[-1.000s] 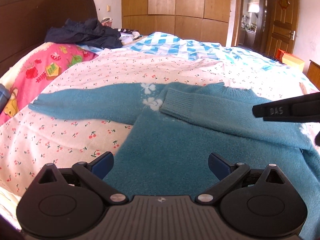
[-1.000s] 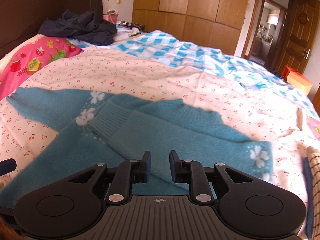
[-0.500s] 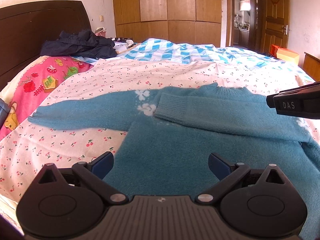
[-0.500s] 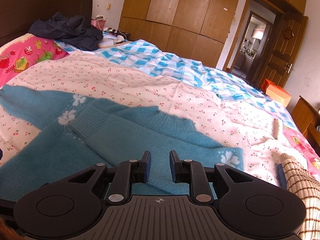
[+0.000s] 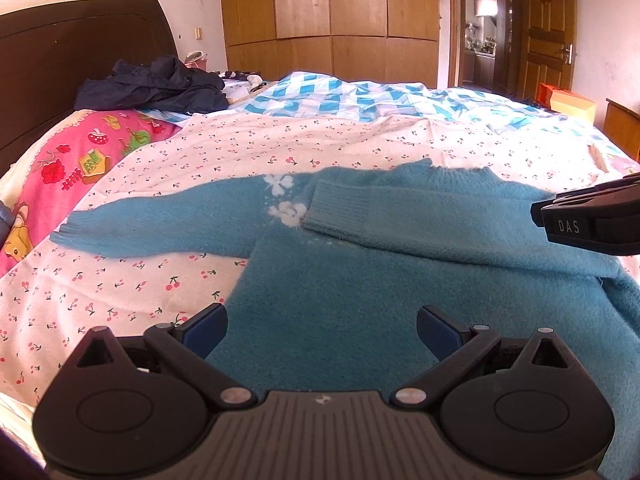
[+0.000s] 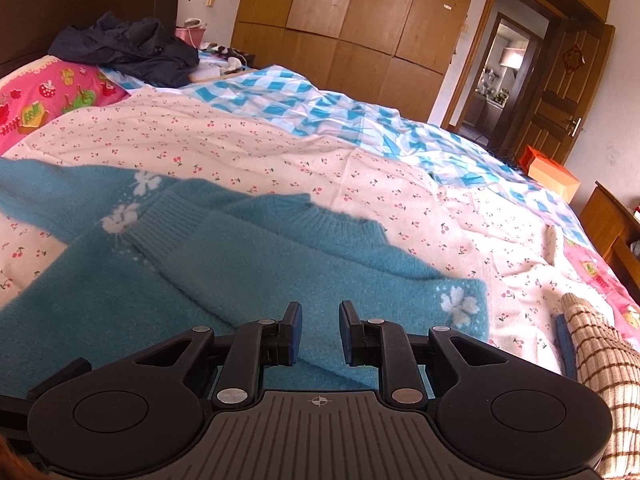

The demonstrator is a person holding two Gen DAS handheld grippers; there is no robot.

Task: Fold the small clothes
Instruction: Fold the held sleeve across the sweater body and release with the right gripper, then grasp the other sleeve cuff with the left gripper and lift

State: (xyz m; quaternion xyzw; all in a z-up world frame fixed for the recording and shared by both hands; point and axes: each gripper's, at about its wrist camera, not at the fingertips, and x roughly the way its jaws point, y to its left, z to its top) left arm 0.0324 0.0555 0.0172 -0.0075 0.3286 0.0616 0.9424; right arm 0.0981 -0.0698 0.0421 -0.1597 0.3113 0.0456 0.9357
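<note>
The blue sweater [image 5: 360,280] lies flat on the cherry-print sheet [image 5: 240,148], one sleeve folded across its chest, the other stretched toward nine o'clock. The left gripper [image 5: 322,326] hovers over its hem, jaws released wide. The right gripper [image 6: 319,334] hovers at three o'clock, jaws narrowly parted, grasping nothing.

Sweater [image 5: 360,280] lies flat on the bed [image 5: 280,144], one sleeve [image 5: 160,228] stretched left, the other sleeve [image 5: 420,220] folded across its chest; dark clothes [image 5: 152,88] heaped behind by the headboard [image 5: 80,48]; wardrobe [image 5: 332,20] beyond.
</note>
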